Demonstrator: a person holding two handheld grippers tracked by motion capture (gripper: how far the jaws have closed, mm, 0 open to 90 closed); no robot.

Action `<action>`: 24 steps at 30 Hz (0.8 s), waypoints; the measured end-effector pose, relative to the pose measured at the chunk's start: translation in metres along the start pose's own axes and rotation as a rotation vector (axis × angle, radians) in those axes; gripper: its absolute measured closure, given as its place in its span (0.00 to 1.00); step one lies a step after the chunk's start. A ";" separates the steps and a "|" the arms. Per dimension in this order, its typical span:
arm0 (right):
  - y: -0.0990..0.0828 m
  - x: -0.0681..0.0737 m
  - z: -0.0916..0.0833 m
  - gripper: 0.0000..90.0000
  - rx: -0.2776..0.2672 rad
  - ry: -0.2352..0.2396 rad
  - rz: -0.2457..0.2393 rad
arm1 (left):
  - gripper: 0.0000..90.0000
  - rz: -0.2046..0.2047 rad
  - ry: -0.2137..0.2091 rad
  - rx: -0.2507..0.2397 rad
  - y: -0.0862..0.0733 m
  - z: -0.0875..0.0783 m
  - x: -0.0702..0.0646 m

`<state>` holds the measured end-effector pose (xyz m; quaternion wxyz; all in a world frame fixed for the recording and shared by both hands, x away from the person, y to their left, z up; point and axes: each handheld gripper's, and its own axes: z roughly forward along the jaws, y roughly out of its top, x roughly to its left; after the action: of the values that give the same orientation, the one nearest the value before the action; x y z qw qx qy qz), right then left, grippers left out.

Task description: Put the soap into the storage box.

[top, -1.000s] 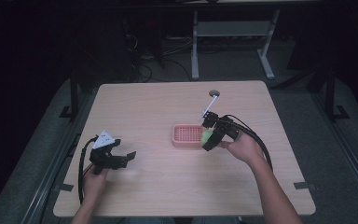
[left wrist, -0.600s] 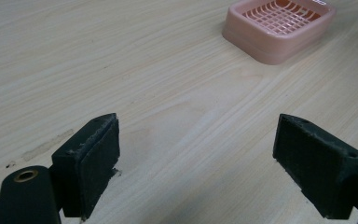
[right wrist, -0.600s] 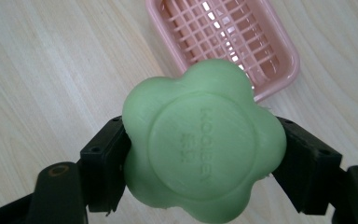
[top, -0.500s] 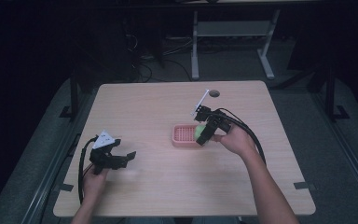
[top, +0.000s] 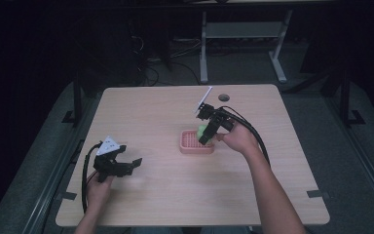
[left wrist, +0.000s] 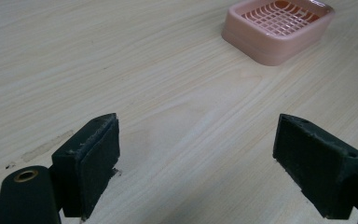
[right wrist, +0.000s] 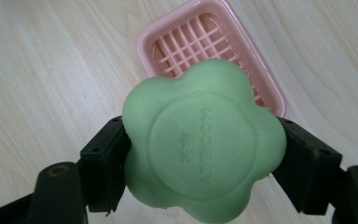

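- Left gripper: you hold it low over the near left part of the table, well apart from everything else. Its jaws stand wide apart with nothing between them; in the left gripper view bare wood shows in the gap, and the pink dish sits far off at the upper right.
- Soap dish: pink plastic, rectangular with rounded corners and a slatted grid floor. It lies flat near the middle of the table, just left of your right hand. The grid floor that shows is bare.
- Soap: a green, flower-shaped bar with a raised round centre and embossed lettering too faint to read fully. It is above the right end of the dish, lifted clear of the grid, as the right gripper view shows.
- Right gripper: clamped on the green soap, one black pad pressed against each side of the bar. It hangs over the dish's right end, pointing down and to the left.
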<state>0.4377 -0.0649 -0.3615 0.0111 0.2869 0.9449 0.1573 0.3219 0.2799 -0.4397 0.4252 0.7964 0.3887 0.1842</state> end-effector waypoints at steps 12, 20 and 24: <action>0.018 -0.003 0.016 0.29 0.027 0.015 0.004 | 0.16 -0.003 -0.003 -0.002 0.000 0.000 0.000; 0.023 -0.013 0.031 0.29 0.062 0.023 0.040 | 0.16 -0.004 -0.001 -0.004 0.000 0.000 0.001; 0.025 -0.017 0.037 0.29 0.070 0.022 0.054 | 0.16 0.000 0.000 0.000 0.000 0.000 0.000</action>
<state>0.4692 -0.0438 -0.3902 -0.0134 0.3110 0.9417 0.1276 0.3221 0.2798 -0.4398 0.4250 0.7964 0.3889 0.1841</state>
